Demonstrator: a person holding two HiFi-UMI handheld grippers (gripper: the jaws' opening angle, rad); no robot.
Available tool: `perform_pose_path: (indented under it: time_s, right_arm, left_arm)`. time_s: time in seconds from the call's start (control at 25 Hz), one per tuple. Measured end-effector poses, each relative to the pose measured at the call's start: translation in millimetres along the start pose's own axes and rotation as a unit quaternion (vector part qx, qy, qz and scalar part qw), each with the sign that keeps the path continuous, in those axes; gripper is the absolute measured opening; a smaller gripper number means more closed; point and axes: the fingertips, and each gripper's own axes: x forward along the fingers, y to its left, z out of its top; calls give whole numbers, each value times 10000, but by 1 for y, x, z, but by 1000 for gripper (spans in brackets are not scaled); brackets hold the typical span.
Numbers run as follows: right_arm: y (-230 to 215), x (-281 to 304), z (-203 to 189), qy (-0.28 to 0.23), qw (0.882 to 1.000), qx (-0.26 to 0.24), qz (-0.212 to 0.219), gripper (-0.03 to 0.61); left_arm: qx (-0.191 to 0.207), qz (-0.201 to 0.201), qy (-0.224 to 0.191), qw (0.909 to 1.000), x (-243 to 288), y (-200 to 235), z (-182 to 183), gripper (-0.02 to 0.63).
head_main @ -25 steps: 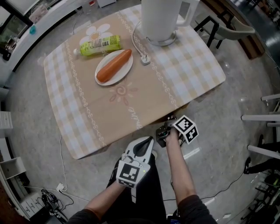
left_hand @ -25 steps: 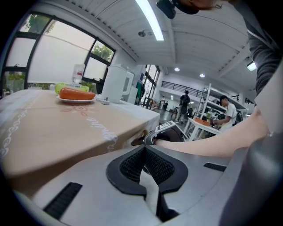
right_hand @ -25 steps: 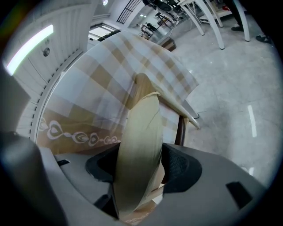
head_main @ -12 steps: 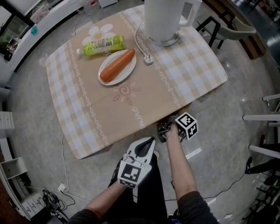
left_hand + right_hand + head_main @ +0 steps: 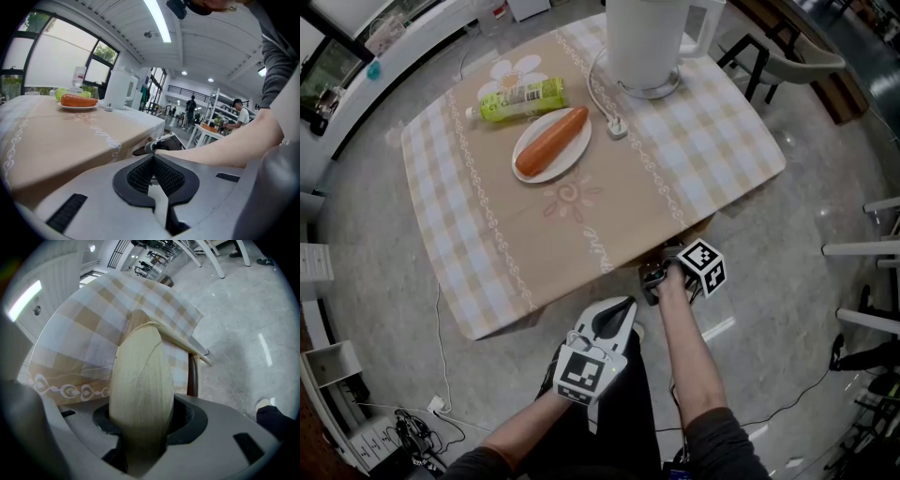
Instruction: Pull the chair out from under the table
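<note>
The chair's pale wooden back rail (image 5: 140,376) sticks out from under the checked tablecloth (image 5: 79,333). My right gripper (image 5: 140,423) has just been closing, and the rail now fills the gap between its pads. In the head view the right gripper (image 5: 661,274) reaches under the near edge of the table (image 5: 487,281), which hides most of the chair. My left gripper (image 5: 614,317) hovers just left of it and short of the table edge. Its jaws (image 5: 152,157) are shut with nothing between them.
On the table stand a white kettle (image 5: 647,42) with its plug (image 5: 616,127), a plate with a sausage (image 5: 548,145) and a green bottle (image 5: 520,94). Another chair (image 5: 797,61) stands at the far right corner. White frame legs (image 5: 862,248) are on the right, cables (image 5: 422,412) on the floor at the left.
The right gripper's marker cube has rolled a little at the table edge. The left gripper has stayed where it was.
</note>
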Motion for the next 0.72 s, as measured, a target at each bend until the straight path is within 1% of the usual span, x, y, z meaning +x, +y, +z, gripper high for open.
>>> perform_pose_path:
  time_s: [0.16, 0.52, 0.72]
  right_arm:
    - [-4, -5, 1, 78, 10000, -50, -18, 209]
    - [-17, -23, 8, 34, 10000, -65, -29, 207]
    - [-24, -32, 10, -4, 10000, -53, -47, 207]
  left_arm:
    - [74, -76, -8, 9999, 2, -5, 2, 9]
    - [157, -181, 24, 9997, 6, -12, 1, 9]
    - [119, -225, 28, 9997, 4, -15, 1, 9]
